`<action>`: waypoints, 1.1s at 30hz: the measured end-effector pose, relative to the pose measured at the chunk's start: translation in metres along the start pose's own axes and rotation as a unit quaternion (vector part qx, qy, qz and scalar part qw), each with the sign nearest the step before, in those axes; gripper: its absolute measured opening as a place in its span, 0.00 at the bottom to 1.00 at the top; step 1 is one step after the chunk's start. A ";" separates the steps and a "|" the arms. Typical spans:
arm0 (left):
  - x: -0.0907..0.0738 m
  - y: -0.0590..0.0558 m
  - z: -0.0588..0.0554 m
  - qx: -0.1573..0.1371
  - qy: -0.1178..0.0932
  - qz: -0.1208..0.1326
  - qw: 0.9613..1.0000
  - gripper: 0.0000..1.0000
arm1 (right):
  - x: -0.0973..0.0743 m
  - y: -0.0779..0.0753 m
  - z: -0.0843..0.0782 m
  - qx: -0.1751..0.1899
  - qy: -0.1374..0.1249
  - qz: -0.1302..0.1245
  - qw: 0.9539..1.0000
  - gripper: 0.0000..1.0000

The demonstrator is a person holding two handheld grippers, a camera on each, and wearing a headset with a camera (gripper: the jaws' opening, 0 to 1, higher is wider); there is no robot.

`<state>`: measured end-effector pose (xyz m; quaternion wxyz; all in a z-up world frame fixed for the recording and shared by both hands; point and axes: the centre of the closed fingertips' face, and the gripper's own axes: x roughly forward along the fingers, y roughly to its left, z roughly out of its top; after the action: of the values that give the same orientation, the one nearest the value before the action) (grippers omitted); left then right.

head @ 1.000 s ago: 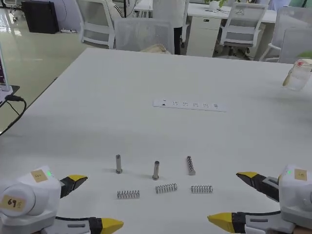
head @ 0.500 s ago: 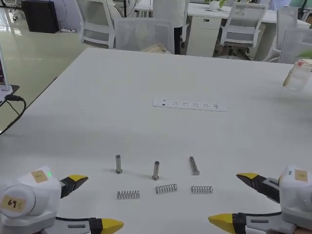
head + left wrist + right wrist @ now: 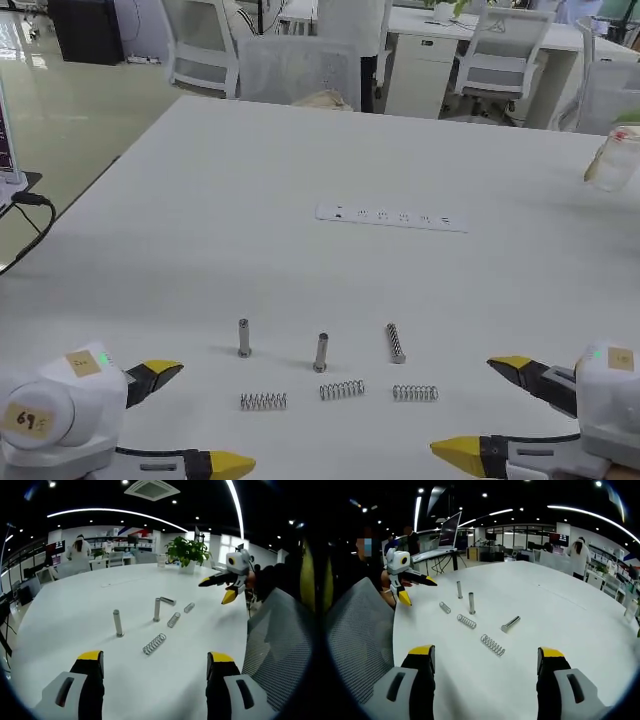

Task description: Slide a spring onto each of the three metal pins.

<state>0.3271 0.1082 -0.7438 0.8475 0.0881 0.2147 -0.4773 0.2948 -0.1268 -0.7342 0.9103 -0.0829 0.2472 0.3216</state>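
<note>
The left gripper sits at 7 o'clock in the head view. Its jaws are spread wide with nothing between them. The right gripper mirrors it at 5 o'clock, equally wide and empty. Both are low over the near edge of the white table.

Between the two, three springs lie flat in a row, well apart from each other: the left spring, the middle spring and the right spring. Just past each spring, toward 12 o'clock, is a metal pin, and none touches its spring. The left pin and the middle pin stand upright. The right pin lies on its side, as the right gripper view shows plainly.

Farther toward 12 o'clock a white power strip lies flat. A clear container stands at 2 o'clock, near the table's edge.
</note>
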 end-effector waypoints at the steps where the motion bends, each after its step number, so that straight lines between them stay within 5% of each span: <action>1: 0.000 0.000 0.000 0.000 0.000 0.000 1.000 0.82 | 0.000 -0.001 0.001 0.000 0.000 -0.001 1.000 0.82; 33: -0.002 -0.002 0.002 0.001 -0.004 0.005 1.000 0.81 | 0.033 -0.037 0.028 -0.006 0.029 -0.027 0.999 0.69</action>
<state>0.3255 0.1077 -0.7409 0.8506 0.0876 0.2105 -0.4739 0.3514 -0.1287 -0.7267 0.9105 -0.1042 0.2690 0.2963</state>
